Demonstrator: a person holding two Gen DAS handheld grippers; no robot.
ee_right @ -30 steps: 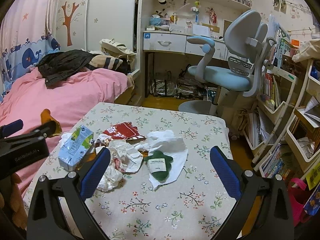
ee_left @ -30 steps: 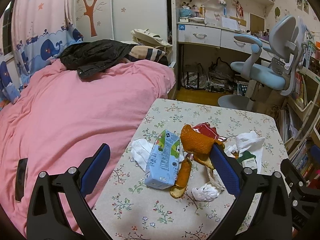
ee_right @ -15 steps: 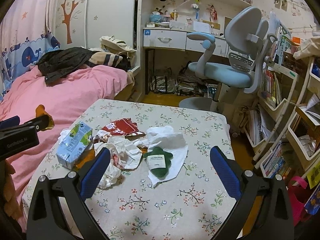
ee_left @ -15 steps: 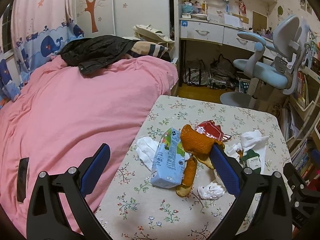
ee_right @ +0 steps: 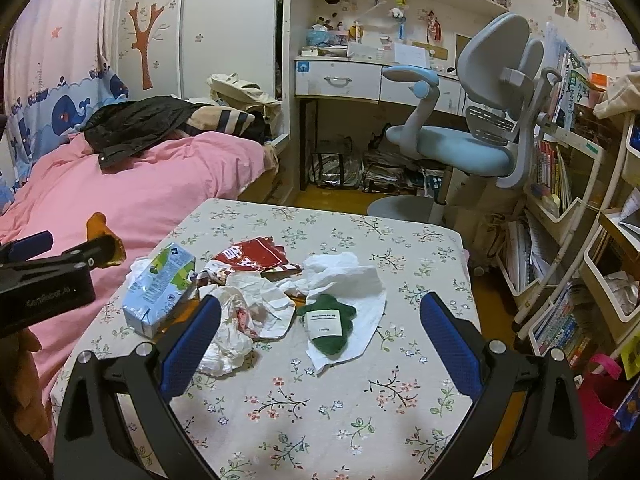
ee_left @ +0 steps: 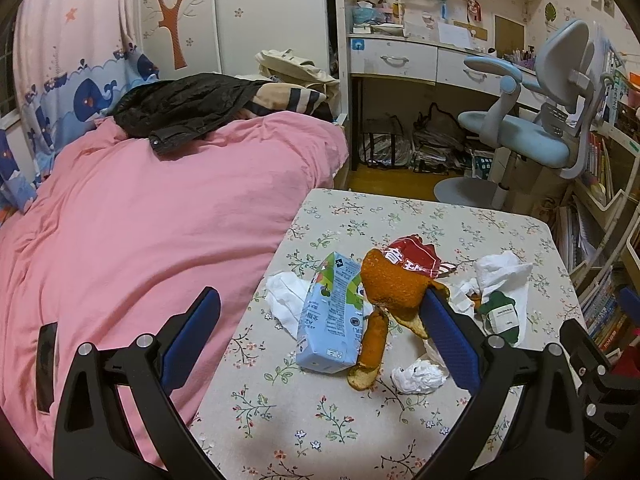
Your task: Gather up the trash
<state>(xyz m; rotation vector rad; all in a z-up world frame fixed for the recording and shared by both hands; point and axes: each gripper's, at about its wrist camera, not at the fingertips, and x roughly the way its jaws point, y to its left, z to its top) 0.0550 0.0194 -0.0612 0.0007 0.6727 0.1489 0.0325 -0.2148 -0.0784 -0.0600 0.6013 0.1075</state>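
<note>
left wrist view: our left gripper (ee_left: pixel 320 320) gapes wide, orange peel (ee_left: pixel 394 288) stuck on one finger; milk carton (ee_left: pixel 332 316) between. right gripper (ee_right: pixel 320 320) gapes above a green packet (ee_right: pixel 327 326); writing unreadable.

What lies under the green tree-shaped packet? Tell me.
The green packet lies on a spread white tissue, which rests on the floral table. Anything beneath the tissue is covered and cannot be seen.
</note>
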